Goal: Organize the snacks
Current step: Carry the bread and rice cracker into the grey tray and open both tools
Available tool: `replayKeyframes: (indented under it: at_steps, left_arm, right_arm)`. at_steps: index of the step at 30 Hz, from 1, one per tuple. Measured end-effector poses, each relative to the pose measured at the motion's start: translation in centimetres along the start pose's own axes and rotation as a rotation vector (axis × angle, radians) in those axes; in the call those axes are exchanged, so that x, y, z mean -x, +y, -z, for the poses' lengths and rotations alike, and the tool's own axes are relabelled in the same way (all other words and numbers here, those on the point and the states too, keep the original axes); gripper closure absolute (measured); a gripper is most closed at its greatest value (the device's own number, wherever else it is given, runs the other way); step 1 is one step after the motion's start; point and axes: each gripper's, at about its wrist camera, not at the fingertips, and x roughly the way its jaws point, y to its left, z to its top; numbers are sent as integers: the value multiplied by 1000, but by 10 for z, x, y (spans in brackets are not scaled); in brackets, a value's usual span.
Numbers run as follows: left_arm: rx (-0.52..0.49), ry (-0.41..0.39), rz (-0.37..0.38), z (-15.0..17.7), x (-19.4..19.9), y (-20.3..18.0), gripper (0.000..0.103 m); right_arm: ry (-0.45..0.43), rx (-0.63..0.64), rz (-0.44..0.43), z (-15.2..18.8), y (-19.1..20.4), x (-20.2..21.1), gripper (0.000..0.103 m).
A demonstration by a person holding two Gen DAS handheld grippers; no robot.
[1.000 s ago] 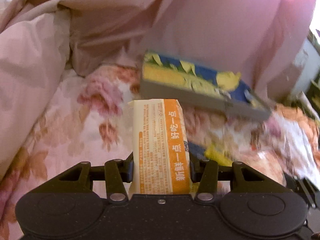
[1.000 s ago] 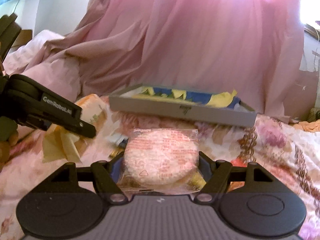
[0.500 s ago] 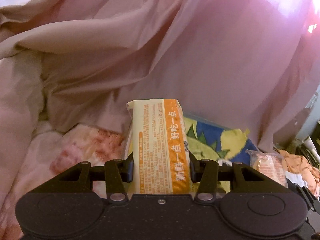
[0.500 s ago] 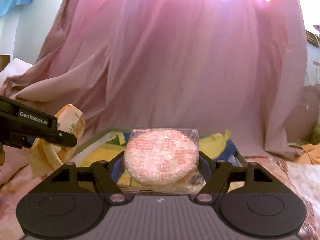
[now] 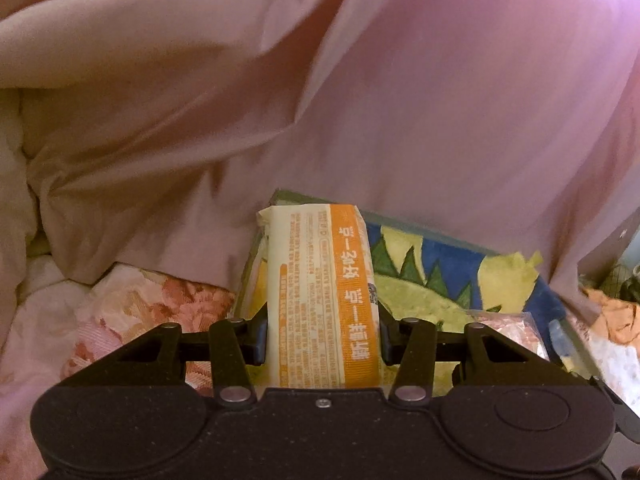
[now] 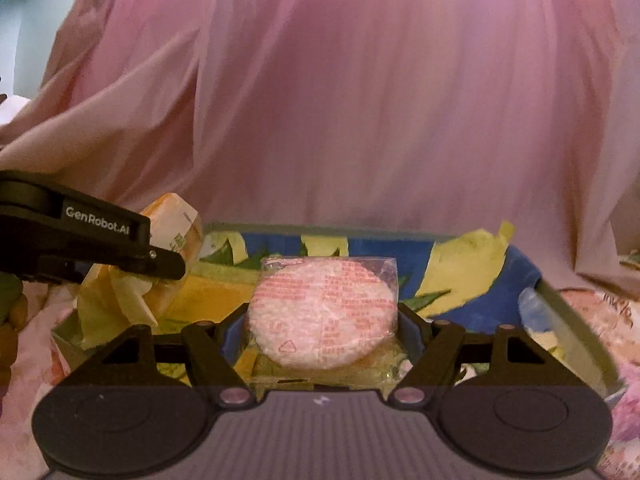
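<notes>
The left gripper (image 5: pixel 322 340) is clamped on an orange-and-cream snack packet (image 5: pixel 320 296), and the right gripper (image 6: pixel 322 334) is clamped on a round rice cracker in clear wrap (image 6: pixel 322 312). A second ago both hung short of the shallow box (image 6: pixel 568 320) on the flowered bedspread (image 5: pixel 132 312); now both snacks hang over its blue-and-yellow floor, the packet at its left end. Lowering and letting go looks like the next step.

Orange-and-cream snack packet (image 5: pixel 324 300) clamped upright between left jaws; round pink rice cracker (image 6: pixel 322 312) in clear wrap pinched flat-faced between right jaws, both above box (image 6: pixel 472 276).
</notes>
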Motion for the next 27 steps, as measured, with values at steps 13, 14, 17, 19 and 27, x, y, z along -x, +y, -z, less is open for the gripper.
replayKeyframes:
  at_steps: [13,14,17,19,27]
  left_arm:
    - [-12,34,-7,5,-15,-7,48]
    - [-14,29,-3,5,-12,-7,44]
    - [-20,7,-8,1,-2,-9,35]
    - [-17,-11,-6,-3,8,-10,32]
    - [-43,-118,-5,-11,67,-18,9]
  right_arm:
    - [59,-26,5,6,-1,-2,22]
    - [57,-27,6,5,-2,-2,16]
    - [41,-28,12,2,-3,5,10]
    - [31,-36,13,-2,-5,12,8]
    - [-69,-45,25,-20,-13,70,0]
